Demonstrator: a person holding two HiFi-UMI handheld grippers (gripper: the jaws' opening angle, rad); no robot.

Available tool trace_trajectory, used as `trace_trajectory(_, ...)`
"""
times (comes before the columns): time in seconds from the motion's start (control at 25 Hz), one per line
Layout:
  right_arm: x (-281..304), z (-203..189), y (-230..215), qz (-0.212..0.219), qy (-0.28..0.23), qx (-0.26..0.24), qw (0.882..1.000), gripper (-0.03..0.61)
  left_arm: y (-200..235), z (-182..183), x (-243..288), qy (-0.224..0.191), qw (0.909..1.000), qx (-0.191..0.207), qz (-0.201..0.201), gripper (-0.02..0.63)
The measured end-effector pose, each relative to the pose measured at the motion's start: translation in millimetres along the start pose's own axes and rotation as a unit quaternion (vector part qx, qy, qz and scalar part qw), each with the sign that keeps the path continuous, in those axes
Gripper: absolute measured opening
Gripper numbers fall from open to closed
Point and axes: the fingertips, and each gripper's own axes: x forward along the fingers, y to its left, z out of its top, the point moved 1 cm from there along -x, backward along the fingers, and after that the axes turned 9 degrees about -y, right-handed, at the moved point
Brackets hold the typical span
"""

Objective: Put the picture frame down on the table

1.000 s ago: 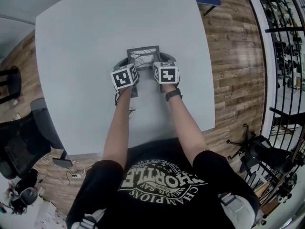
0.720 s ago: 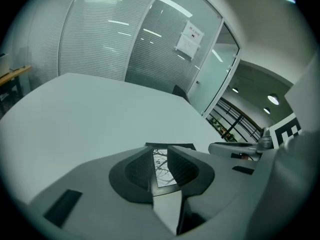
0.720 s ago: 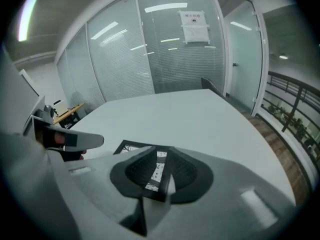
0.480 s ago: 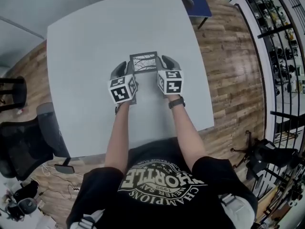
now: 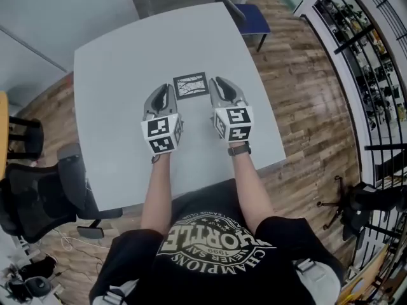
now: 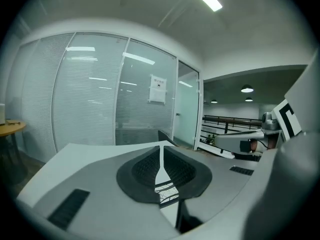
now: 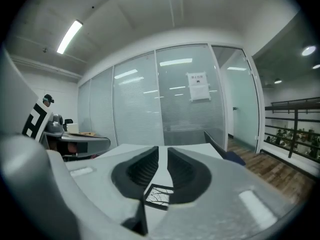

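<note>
The picture frame (image 5: 191,85), small, with a dark border and a line pattern inside, lies flat on the grey table (image 5: 121,62) between the tips of both grippers. My left gripper (image 5: 160,98) rests just left of it with its jaws shut on nothing. My right gripper (image 5: 220,89) sits just right of it, its jaws a narrow gap apart and empty. In the left gripper view a piece of the frame (image 6: 167,190) shows below my left gripper (image 6: 160,151). In the right gripper view the frame (image 7: 159,194) lies under my right gripper (image 7: 163,151).
A blue chair (image 5: 251,14) stands at the table's far right corner. A black office chair (image 5: 38,196) is at the near left. Wood floor runs along the right edge, with a black railing (image 5: 356,49) beyond. Glass partition walls (image 7: 175,99) stand past the table.
Both grippers have let go of the frame and drawn back toward me; it was held tilted between them and now lies flat on the table.
</note>
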Motion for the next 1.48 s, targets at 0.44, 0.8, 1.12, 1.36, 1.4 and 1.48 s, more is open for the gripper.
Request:
trace_trajectory(0.44,-80,49,43,-0.014,-0.072,-0.035,0.997,-0.002,-22,46,-90,-0.07,0.9974,0.011,-0.006,0.005)
trace_trajectory(0.8,-111,47,50,-0.027,-0.071,-0.048,0.996,-0.002,-25,40,-120,-0.077,0.9969,0.009,-0.01,0.005)
trace_trajectory(1.12,-110,34,34,-0.037,-0.06,-0.042,0.997,-0.002,-23,36,-113,-0.078,0.9969,0.007,-0.007,0.005)
trace_trajectory(1.36,-85,12,10,-0.04,-0.037,-0.035,0.998,-0.002,-17,1,-77,-0.038,0.9991,-0.016,-0.005,0.005)
trace_trajectory(1.4,-79,8,5,-0.04,-0.032,-0.034,0.998,-0.002,-14,-5,-69,-0.03,0.9993,-0.02,-0.004,0.005)
trace_trajectory(1.48,-67,-2,-4,-0.041,-0.022,-0.031,0.998,-0.002,-10,-20,-51,-0.01,0.9995,-0.03,-0.003,0.005)
